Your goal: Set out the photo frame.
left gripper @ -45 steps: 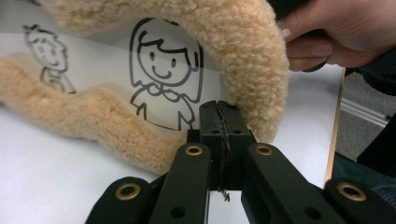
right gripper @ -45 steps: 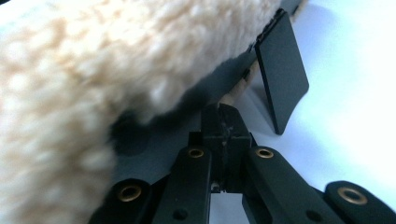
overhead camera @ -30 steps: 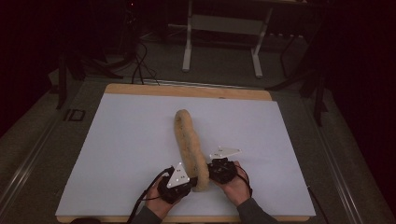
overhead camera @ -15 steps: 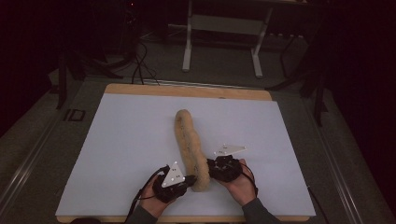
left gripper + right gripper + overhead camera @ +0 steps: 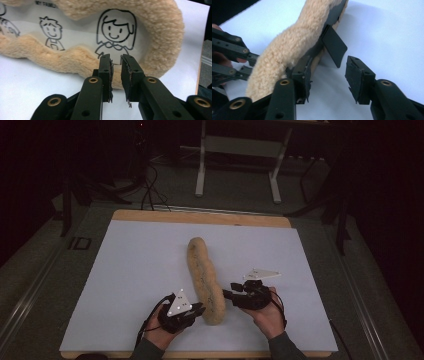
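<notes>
High view: a long, tan, fleecy picture frame point(image 5: 204, 277) lies lengthwise on the white sheet point(image 5: 125, 270) covering the wooden table point(image 5: 200, 216), its near end between the 2 grippers. The left gripper point(image 5: 197, 309) sits just beside that near end on its left; the right gripper point(image 5: 227, 295) sits on its right, tips close to the frame's edge. Bare sheet spreads wide on both sides and beyond the frame's far end; the near table edge lies close behind the hands.

Left gripper view: the 2 black jaws stand a narrow gap apart, having just been opening, with their tips at the fleecy rim of the frame point(image 5: 155, 37). Nothing is pinched between the pads. Cartoon figures show on the clear panel point(image 5: 75, 32) inside the rim.

Right gripper view: the jaws stand well apart, having just been opening. The left jaw lies against the frame's fleecy edge point(image 5: 294, 50); the right jaw is clear over bare sheet point(image 5: 387, 32). A black stand flap point(image 5: 334, 46) juts from the frame's back between the jaws. The left gripper's jaws point(image 5: 235, 66) show beyond.
</notes>
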Tool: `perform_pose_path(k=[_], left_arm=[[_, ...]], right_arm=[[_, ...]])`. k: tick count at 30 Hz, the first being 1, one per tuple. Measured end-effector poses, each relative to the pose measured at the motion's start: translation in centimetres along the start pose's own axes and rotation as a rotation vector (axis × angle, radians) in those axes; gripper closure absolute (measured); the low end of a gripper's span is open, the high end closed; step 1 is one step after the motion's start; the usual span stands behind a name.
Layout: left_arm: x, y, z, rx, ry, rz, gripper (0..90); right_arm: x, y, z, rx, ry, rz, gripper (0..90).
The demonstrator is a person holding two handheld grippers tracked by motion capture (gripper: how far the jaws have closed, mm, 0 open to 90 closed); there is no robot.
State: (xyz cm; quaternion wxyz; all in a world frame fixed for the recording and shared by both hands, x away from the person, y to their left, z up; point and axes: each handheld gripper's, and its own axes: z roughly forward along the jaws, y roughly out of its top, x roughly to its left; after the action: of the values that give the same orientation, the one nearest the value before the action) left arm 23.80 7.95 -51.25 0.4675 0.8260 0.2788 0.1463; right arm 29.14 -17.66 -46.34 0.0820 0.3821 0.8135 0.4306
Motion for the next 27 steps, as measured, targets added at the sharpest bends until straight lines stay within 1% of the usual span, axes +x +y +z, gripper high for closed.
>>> perform_pose_path(k=[1,5,9,11,17,19,22,27], left_arm=[[0.1,0.0,-0.1,-0.003,0.005,-0.008,78.4],[0.5,0.0,-0.4,-0.010,0.017,-0.016,77.4],[0.7,0.0,-0.6,-0.017,0.027,-0.027,76.4],[1.0,0.0,-0.9,-0.022,0.040,-0.036,75.6],[1.4,0.0,-1.2,-0.024,0.060,-0.048,72.0],[1.5,0.0,-1.3,-0.024,0.070,-0.050,70.9],[1.8,0.0,-1.4,-0.025,0.083,-0.057,70.0],[2.2,-0.1,-1.7,-0.022,0.095,-0.073,69.7]], right_arm=[[-0.1,0.0,-0.2,-0.004,0.004,0.006,53.8],[-0.2,0.3,-0.9,-0.029,0.017,0.033,51.2],[-0.3,0.5,-1.1,-0.034,0.011,0.042,50.5],[-0.2,0.5,-1.2,-0.038,0.011,0.047,50.5],[0.2,0.8,-1.6,-0.059,0.022,0.043,48.6],[0.4,0.9,-1.7,-0.065,0.038,0.043,47.2],[0.8,1.1,-1.7,-0.068,0.051,0.037,44.8],[1.5,1.1,-1.4,-0.064,0.060,0.028,41.7]])
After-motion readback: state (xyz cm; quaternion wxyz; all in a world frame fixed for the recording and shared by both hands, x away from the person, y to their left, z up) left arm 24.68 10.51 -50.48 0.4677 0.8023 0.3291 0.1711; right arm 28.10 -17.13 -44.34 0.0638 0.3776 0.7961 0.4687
